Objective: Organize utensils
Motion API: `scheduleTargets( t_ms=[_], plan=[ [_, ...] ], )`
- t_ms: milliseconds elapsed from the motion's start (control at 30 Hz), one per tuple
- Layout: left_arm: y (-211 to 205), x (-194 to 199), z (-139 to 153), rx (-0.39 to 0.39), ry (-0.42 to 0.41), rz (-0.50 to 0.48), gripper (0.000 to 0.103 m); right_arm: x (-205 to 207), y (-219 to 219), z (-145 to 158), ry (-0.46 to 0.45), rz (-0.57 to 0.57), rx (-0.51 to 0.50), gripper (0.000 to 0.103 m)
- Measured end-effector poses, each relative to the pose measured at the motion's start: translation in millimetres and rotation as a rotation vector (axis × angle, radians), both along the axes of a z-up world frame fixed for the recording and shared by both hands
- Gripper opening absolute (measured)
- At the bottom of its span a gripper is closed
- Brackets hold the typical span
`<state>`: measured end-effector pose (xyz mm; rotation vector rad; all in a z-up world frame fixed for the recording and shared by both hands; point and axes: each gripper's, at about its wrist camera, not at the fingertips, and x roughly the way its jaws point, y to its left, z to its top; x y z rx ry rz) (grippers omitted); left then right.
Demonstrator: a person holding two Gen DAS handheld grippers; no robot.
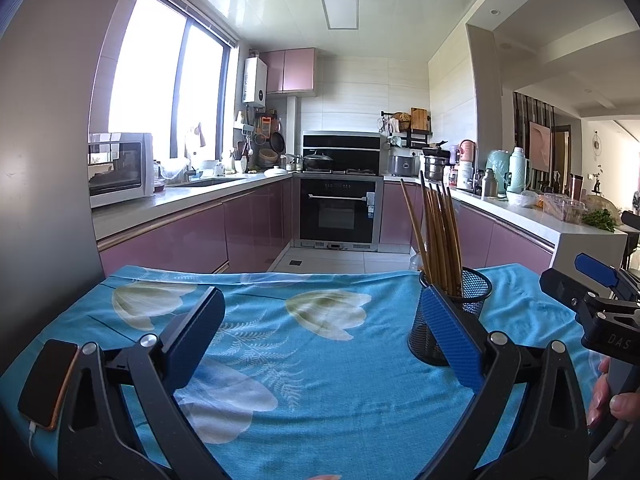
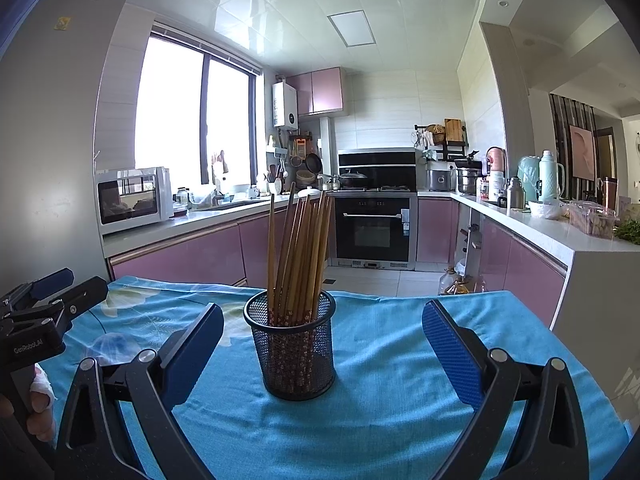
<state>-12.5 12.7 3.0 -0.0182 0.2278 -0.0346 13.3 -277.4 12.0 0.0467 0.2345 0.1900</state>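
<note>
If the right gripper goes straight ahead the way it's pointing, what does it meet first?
Most likely the black mesh holder full of wooden chopsticks. It stands between the open jaws of the right gripper, slightly left of centre; exact depth is unclear.

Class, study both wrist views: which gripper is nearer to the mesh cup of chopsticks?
Right. The right gripper is open with the mesh cup standing between its fingers. The left gripper is open further left, the cup just outside its right finger.
</note>
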Motion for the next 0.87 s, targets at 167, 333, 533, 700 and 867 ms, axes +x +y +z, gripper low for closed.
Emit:
scheduleTargets(
  t_ms=[167,333,533,700,867],
  plan=[
    [1,0,-1,0.001,0.002,-0.001,0.097,0,0,-1,0.001,0.001,0.001,0.096],
    [1,0,-1,0.000,0.001,-0.006,0.097,1,-2,-1,0.004,0.000,0.003,0.096],
    [-2,0,-2,0.012,0.002,-0.018,0.097,2,-2,-1,0.008,0.003,0.004,0.096],
    [-1,7,-6,0.012,0.051,-0.020,0.097,12,-10,-6,0.068,0.003,0.000,0.096],
    [11,27,-20,-0.001,0.164,0.007,0.097,57,-42,-34,0.311,-0.087,-0.081,0.096]
  ],
)
